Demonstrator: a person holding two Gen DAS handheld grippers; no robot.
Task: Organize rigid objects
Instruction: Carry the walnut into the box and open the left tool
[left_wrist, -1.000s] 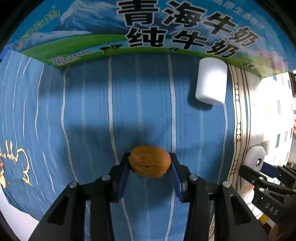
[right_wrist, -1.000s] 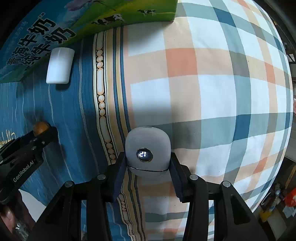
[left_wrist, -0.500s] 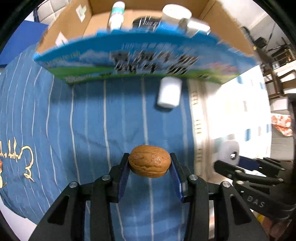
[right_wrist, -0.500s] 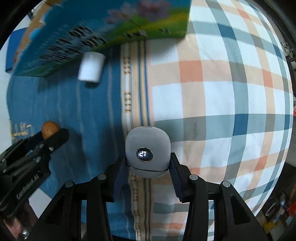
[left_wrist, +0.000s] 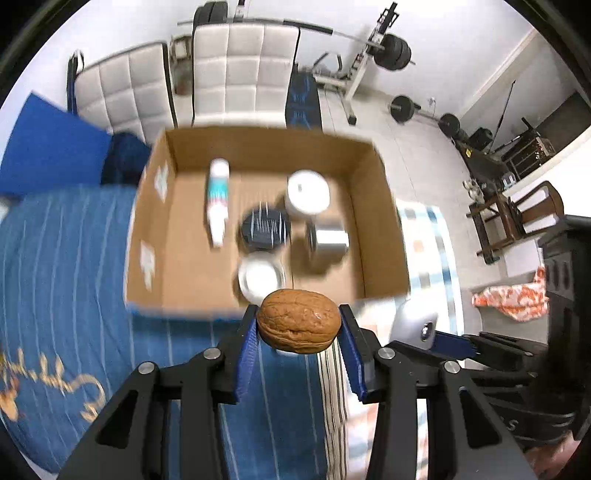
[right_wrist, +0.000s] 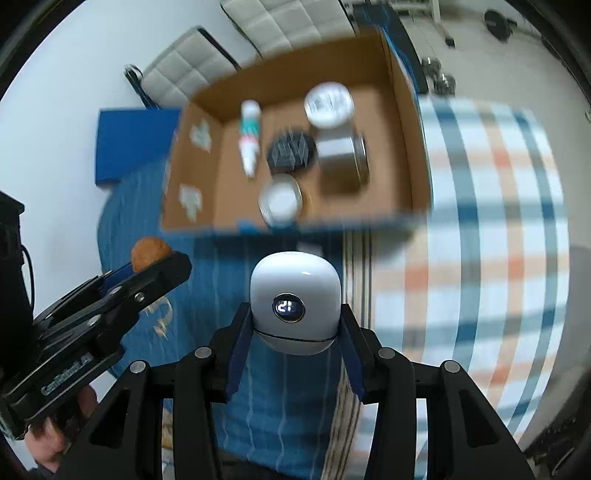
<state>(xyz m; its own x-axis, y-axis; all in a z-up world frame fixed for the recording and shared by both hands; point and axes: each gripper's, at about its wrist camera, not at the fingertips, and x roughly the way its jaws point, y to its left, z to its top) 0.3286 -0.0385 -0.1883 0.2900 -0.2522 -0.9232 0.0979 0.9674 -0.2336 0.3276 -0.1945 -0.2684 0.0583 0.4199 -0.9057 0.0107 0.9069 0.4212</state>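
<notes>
Between closed jaws, walnut (left_wrist: 298, 320).

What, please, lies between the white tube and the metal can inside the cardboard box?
A dark round spiky object sits between the white tube and the metal can on the floor of the cardboard box; the right wrist view shows it best.

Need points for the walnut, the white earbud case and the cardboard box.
walnut (left_wrist: 298, 320), left wrist view, middle of the shell.
white earbud case (right_wrist: 294, 295), right wrist view, front face above the round display.
cardboard box (left_wrist: 380, 221), left wrist view, inner right wall.
</notes>
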